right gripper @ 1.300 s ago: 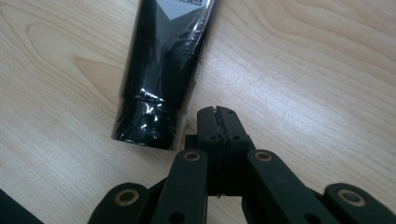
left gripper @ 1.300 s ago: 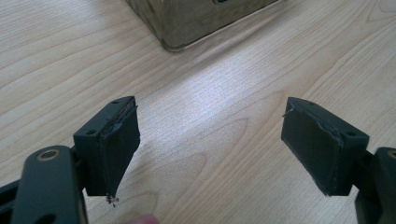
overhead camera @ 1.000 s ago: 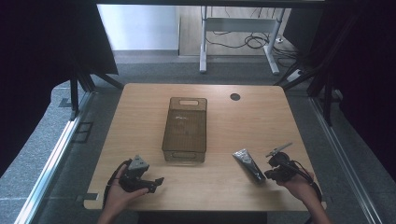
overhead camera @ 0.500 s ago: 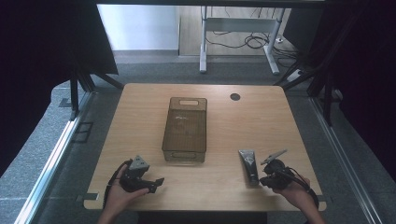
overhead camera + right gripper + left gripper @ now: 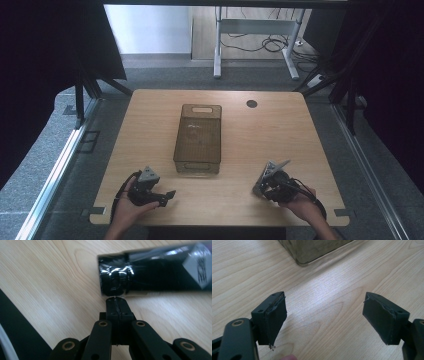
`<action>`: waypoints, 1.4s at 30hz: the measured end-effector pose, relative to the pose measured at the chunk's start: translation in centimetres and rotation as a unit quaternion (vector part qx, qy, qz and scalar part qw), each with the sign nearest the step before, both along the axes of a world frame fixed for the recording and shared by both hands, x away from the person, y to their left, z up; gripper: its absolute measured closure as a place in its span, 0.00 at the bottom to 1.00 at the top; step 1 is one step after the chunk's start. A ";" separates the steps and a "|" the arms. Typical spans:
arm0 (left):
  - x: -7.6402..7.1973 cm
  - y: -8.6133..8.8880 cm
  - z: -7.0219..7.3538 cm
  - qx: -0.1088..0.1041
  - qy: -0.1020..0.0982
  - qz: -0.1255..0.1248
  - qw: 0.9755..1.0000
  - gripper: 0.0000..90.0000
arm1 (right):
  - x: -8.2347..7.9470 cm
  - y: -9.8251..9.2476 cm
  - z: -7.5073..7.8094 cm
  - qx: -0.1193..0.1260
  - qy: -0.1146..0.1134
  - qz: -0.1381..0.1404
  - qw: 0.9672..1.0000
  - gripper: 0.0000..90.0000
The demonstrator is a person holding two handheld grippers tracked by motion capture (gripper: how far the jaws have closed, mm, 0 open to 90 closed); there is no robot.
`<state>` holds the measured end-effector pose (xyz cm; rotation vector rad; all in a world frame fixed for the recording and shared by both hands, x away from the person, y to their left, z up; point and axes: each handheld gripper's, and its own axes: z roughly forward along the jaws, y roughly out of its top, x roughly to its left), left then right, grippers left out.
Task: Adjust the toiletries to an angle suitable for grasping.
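Note:
A black glossy packet (image 5: 150,272) with a white label lies on the wooden table (image 5: 300,130), and my right gripper (image 5: 116,299) is shut with its tips pinched on the packet's clear near edge. From above, the right gripper (image 5: 261,186) sits near the table's front right and covers most of the packet. At the front left my left gripper (image 5: 167,196) is held in a hand, just above the wood. Its black pads (image 5: 274,317) stand wide apart, open, with bare table between them.
A smoky see-through bin (image 5: 198,137) stands in the middle of the table; its near corner (image 5: 312,252) lies ahead of the left jaws. A round cable hole (image 5: 251,104) marks the far right. The table's front edge runs close behind both hands.
My right gripper has moved left onto the packet, which lay beside it before. The left gripper has stayed put.

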<state>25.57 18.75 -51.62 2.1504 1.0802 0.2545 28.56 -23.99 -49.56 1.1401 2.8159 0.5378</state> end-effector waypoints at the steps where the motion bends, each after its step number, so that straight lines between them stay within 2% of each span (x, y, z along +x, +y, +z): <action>1: 0.0 0.0 0.0 0.001 0.001 0.000 1.000 0.22 | 0.1 0.4 0.0 0.001 -0.003 0.002 1.000 1.00; 4: 0.1 0.1 -0.1 0.001 0.002 0.001 1.000 0.22 | 0.4 1.3 0.0 -0.001 -0.014 0.010 1.000 1.00; 10: 0.1 0.1 -0.1 0.001 0.002 0.003 1.000 0.22 | 1.6 2.2 -0.1 0.009 -0.010 0.008 1.000 1.00; 14: 0.1 0.0 -0.2 0.003 0.003 0.000 1.000 0.22 | 2.4 3.0 -0.2 0.002 -0.019 0.020 1.000 1.00; 18: 0.1 0.1 -0.2 0.002 0.004 0.000 1.000 0.22 | 2.9 3.4 -0.4 0.004 -0.017 0.020 1.000 0.99; 23: 0.1 0.1 -0.3 0.002 0.004 0.002 1.000 0.22 | 2.6 2.3 0.9 0.022 -0.026 0.009 0.999 0.99; 26: 0.1 -0.1 -0.2 0.003 0.004 -0.002 1.000 0.22 | 2.6 1.1 2.1 0.018 -0.047 -0.010 0.999 0.99; 28: 0.1 -0.2 -0.2 0.004 0.005 -0.005 1.000 0.22 | 2.7 0.6 2.4 0.013 -0.055 -0.017 0.998 0.99; 30: 0.1 -0.3 -0.3 0.006 0.006 -0.005 1.000 0.22 | 2.9 0.1 2.3 0.006 -0.063 -0.025 0.998 0.99; 37: 0.2 -0.3 -0.5 0.008 0.010 -0.005 1.000 0.22 | 4.8 -1.0 1.3 -0.005 -0.064 -0.055 0.996 0.99; 42: 0.3 -0.5 -0.9 0.017 0.019 -0.012 1.000 0.21 | 6.3 -1.5 1.3 -0.009 -0.064 -0.075 0.995 0.98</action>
